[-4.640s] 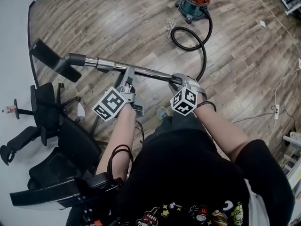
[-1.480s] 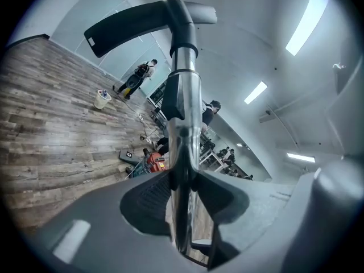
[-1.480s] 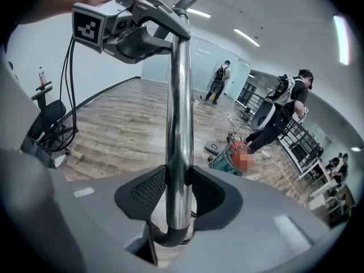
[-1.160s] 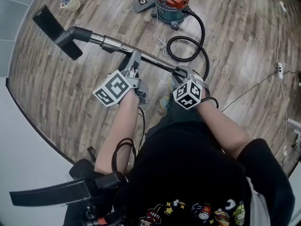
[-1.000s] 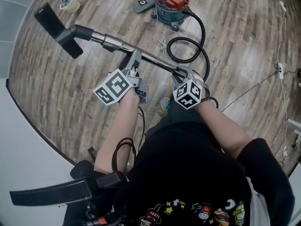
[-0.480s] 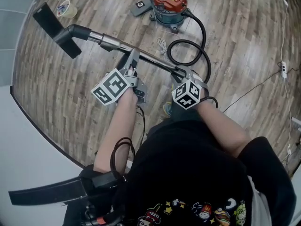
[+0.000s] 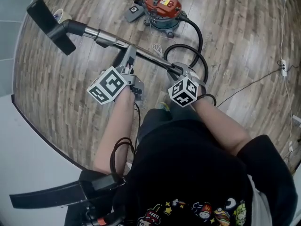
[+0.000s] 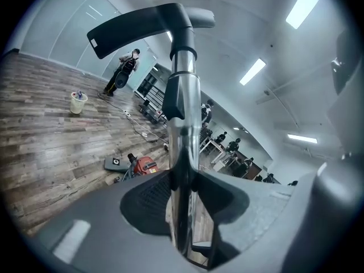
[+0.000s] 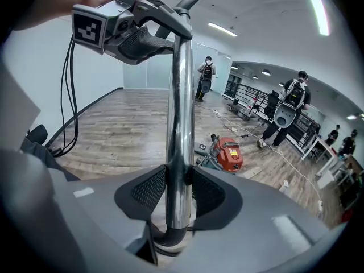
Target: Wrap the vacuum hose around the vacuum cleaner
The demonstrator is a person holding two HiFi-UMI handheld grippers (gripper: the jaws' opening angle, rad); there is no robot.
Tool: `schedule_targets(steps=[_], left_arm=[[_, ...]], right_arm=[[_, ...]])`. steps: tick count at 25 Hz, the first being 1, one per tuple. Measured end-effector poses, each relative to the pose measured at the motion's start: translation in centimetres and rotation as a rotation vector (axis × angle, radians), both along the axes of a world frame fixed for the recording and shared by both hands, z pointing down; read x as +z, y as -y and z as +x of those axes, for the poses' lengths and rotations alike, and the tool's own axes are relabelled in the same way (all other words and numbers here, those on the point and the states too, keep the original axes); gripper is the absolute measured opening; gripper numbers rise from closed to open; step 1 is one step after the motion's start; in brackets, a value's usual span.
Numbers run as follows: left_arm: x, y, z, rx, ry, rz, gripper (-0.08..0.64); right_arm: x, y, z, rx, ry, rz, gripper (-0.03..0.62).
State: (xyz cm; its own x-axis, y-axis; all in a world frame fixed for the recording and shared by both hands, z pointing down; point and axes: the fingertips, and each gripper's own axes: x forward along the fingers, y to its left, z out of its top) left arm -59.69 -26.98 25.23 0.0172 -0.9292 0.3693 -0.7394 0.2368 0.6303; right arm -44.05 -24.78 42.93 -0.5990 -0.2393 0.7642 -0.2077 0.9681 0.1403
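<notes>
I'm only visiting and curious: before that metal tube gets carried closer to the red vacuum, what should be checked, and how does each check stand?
1. Left gripper clamped on the metal tube: ok.
2. Right gripper clamped on the tube: ok.
3. Hose joined to the vacuum: ok.
4. Hose free of knots: ok, one open loop.
5. Path clear: not ok, a thin white cord lies before the vacuum.
6. Hose wrapped around the vacuum: not ok, not yet.
</notes>
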Motion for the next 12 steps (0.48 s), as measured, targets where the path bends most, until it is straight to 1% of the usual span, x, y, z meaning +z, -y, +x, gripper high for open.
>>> schedule_targets(steps=[4,6,8,12], left_arm=[[0.1,2.5,-0.6,0.025,0.011,-0.003,0.155],[0.1,4.6,-1.7,0.041,0.013,-0.015,0.155],[0.2,6.7,-2.8,0.061,-0.001,-0.031,0.155],[0.7,7.8,-4.2,0.1,-0.007,-0.024,0.155]], right_arm=[[0.2,1.8,-0.7,0.031,0.002,-0.009,0.17],[0.2,3.3,-1.7,0.049,-0.006,-0.024,0.17],[0.1,5.0,-2.8,0.068,-0.016,-0.039,0.17],[0.5,5.5,-4.4,0.112,-0.023,-0.036,0.17]])
